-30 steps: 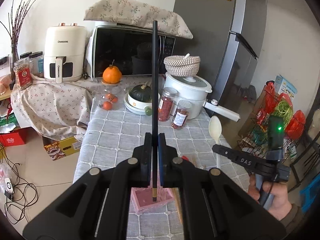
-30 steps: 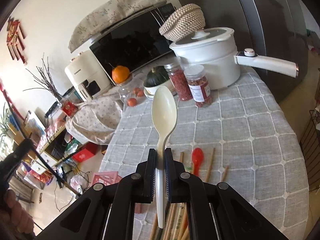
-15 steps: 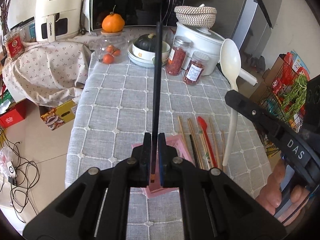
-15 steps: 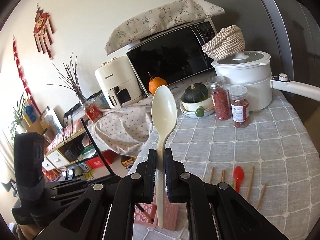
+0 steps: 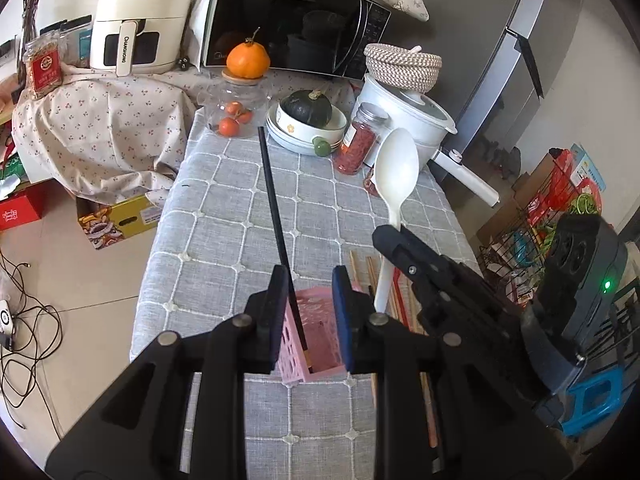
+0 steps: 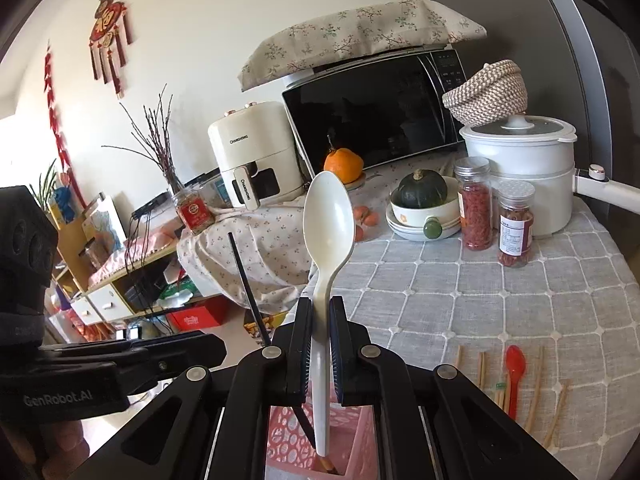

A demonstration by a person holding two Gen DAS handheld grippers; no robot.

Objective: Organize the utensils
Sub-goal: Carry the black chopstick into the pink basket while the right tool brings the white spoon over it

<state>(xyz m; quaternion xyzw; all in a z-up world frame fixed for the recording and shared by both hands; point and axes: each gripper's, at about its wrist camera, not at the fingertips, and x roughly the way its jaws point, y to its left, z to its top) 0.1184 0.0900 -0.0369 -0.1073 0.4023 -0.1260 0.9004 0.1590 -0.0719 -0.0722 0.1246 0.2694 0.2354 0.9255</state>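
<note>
Between the left gripper's (image 5: 310, 300) opening jaws, the black chopstick (image 5: 278, 216), clamped a second ago, now leans free, tip inside the pink basket (image 5: 316, 360) on the desk (image 5: 224, 216). From the right wrist, the right gripper (image 6: 320, 344) pinches the white spoon (image 6: 328, 216) over that basket, likely next in.

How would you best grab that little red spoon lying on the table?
Grip the red spoon across its narrow handle, coming straight down from above. It lies flat on the tablecloth with wooden chopsticks close alongside, so a side approach would likely knock them.
</note>
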